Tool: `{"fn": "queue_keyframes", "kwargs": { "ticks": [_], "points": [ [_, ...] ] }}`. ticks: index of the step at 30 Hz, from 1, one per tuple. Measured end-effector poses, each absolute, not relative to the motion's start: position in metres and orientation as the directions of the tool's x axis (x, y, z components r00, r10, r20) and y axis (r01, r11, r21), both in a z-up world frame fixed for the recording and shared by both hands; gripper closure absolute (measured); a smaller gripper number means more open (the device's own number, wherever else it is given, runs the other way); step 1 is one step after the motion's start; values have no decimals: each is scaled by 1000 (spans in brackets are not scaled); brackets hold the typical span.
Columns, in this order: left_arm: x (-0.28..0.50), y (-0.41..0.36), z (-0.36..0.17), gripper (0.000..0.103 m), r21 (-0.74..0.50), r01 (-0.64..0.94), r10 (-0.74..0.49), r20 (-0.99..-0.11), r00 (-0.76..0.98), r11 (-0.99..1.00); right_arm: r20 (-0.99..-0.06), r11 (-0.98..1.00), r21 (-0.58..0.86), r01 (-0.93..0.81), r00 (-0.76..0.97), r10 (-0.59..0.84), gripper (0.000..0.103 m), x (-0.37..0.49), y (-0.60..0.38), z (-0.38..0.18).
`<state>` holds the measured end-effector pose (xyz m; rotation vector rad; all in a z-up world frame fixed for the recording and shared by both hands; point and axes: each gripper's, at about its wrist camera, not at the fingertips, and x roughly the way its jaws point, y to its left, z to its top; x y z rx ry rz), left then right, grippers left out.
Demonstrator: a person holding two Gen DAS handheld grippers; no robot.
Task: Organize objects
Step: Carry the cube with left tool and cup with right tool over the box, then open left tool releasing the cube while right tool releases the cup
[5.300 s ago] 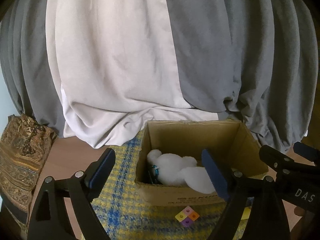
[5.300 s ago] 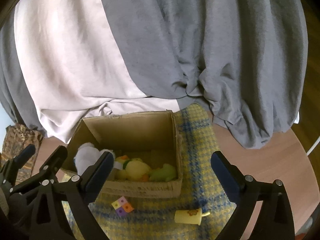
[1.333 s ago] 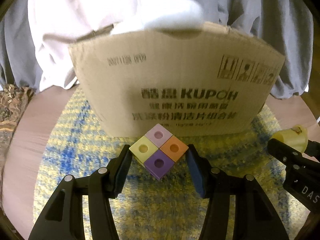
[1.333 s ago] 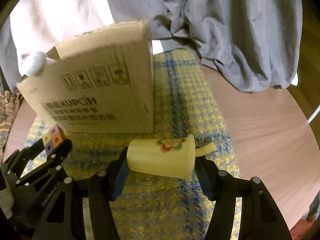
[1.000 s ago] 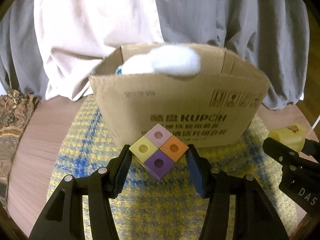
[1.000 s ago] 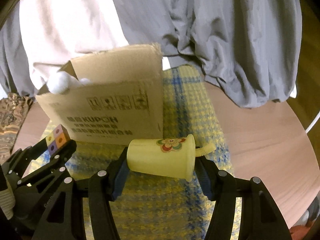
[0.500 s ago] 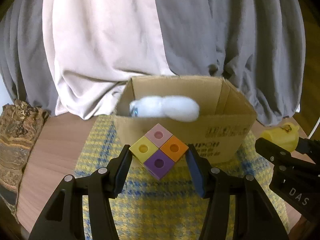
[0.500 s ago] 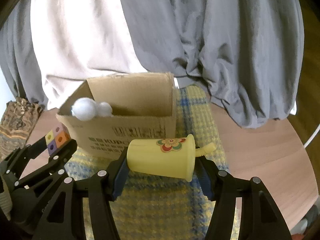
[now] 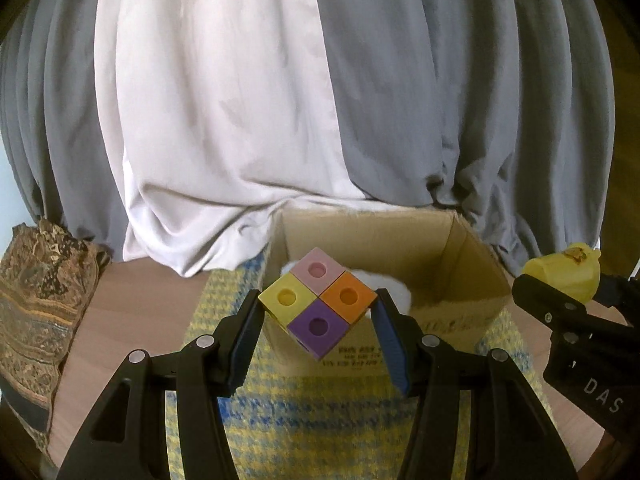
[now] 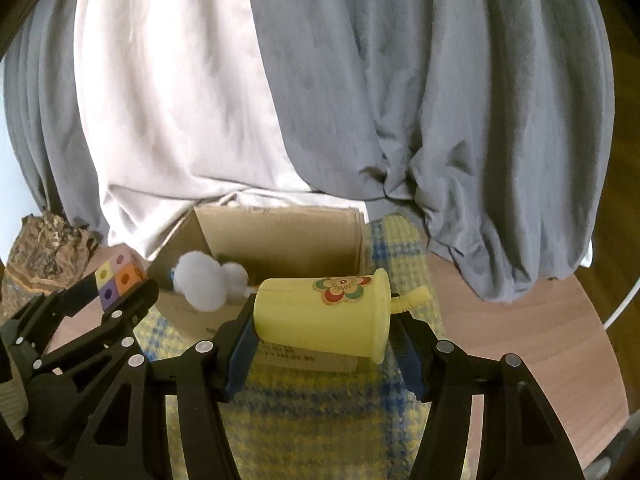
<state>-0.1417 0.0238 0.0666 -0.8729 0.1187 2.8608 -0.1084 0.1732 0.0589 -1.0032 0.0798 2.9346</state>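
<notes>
While the left gripper (image 9: pixel 318 314) clamps a four-coloured plastic block cube (image 9: pixel 318 302) and the right gripper (image 10: pixel 324 320) grips a pale yellow plastic flower-printed cup (image 10: pixel 324 322) sideways, both hang near the open brown cardboard box (image 9: pixel 460 248) on the yellow-blue woven mat (image 9: pixel 320 432).

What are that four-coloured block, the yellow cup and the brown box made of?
Four-coloured block: probably matte foam or soft plastic; flat, dull faces with round holes.
Yellow cup: likely plastic; smooth, slightly glossy, with a flower sticker.
Brown box: cardboard; raw tan walls, folded corners, printed text.
</notes>
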Motion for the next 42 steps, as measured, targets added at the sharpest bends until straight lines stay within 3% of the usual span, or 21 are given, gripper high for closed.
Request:
{"fn": "queue_keyframes", "kwargs": {
  "ticks": [15, 39, 41, 42],
  "points": [
    [-179, 24, 97, 49, 26, -189, 146, -540, -829, -982, -599, -998, 36, -53, -800, 21, 42, -145, 168, 90],
    [-244, 34, 77, 48, -26, -225, 188, -644, -742, -974, -667, -998, 48, -45, -745, 2, 42, -203, 172, 85],
    [-245, 33, 73, 45, -27, -220, 184, -655, -733, -975, -670, -998, 49, -42, -742, -2, 41, -204, 171, 84],
    [-246, 33, 71, 41, -28, -219, 183, -660, -729, -975, -672, -998, 52, -41, -741, -4, 34, -204, 171, 83]
  ]
}}
